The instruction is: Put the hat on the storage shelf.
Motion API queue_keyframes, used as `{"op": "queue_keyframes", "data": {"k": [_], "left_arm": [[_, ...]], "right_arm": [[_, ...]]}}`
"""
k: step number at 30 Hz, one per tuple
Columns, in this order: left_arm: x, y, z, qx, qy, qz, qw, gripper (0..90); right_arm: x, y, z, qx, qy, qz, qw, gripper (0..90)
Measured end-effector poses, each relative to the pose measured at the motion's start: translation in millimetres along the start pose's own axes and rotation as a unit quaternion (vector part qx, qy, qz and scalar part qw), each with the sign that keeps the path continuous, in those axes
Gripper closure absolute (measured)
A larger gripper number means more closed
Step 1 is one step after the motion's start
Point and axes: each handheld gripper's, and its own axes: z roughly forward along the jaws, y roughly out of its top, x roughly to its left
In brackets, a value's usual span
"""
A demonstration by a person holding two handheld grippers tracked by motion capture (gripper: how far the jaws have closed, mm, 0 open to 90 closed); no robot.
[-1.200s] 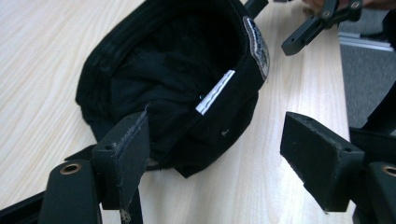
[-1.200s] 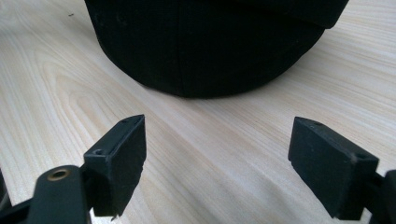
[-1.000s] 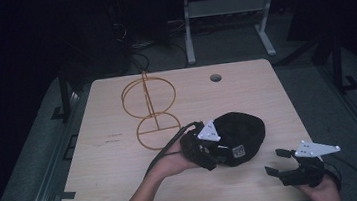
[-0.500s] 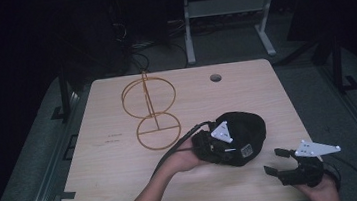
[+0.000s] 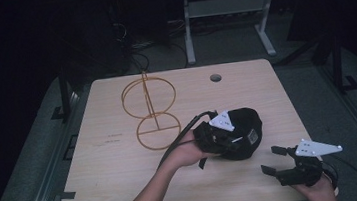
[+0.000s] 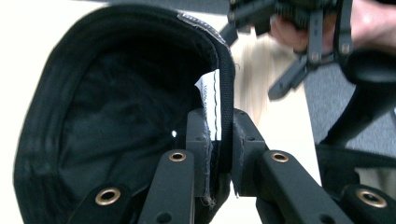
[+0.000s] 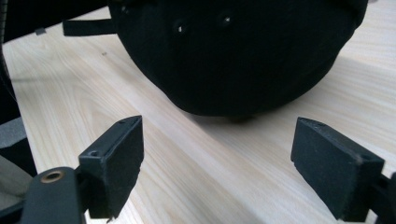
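The black fabric cap (image 5: 243,133) sits right of centre in the high view, on the pale wooden table (image 5: 115,187), with the gold wire stand of two rings on a post (image 5: 150,114) just to its upper left, apart from it. The left gripper (image 5: 219,137) has just been closing its jaws, and in the left gripper view the two pads now pinch the cap's rim (image 6: 225,112) between them, the white label (image 6: 210,105) caught on the inner side. The cap's hollow opens toward the left of that frame. So the grip is made on the edge, not on the crown.

The right gripper (image 5: 277,159) waits at the lower right of the high view, jaws standing wide apart with nothing between them. In the right gripper view (image 7: 217,156) the cap's rounded crown (image 7: 233,51) rests on the wood just beyond its pads.

The step looks like lifting the cap toward the wire stand. To do it well, I would keep the pinch firm on the stitched band, since soft cloth slips and sags. Raising it slowly lets the crown hang free without dragging across the table. The free gripper could take the opposite rim to hold the opening spread, which should help it settle over the upper ring (image 5: 148,96) rather than snag on the post.
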Motion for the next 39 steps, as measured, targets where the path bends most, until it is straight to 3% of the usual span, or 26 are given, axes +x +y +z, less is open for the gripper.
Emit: {"op": "queue_keyframes", "data": {"k": [12, 21, 26, 32, 39], "left_arm": [[-2.2, 25.6, -6.4, -0.037, -0.011, -0.005, 0.9992, 80.1], [-13.4, 45.2, 0.5, -0.045, -0.036, 0.014, 0.9982, 80.3], [-20.9, 53.2, 4.8, -0.040, -0.049, 0.028, 0.9976, 80.3], [-23.2, 57.6, 3.6, -0.045, -0.057, 0.031, 0.9969, 80.3], [-24.9, 60.4, 1.3, -0.048, -0.053, 0.035, 0.9969, 80.4]], "right_arm": [[6.4, 12.2, -0.1, -0.042, 0.004, 0.000, 0.9991, 15.0], [10.8, 18.2, 0.3, -0.065, -0.007, -0.012, 0.9978, 15.9], [11.8, 16.9, -0.9, -0.066, -0.005, -0.020, 0.9976, 25.1], [9.0, 15.4, -6.6, -0.077, 0.002, -0.021, 0.9968, 43.1], [6.3, 13.8, -10.9, -0.088, 0.004, -0.020, 0.9959, 57.3]]}}
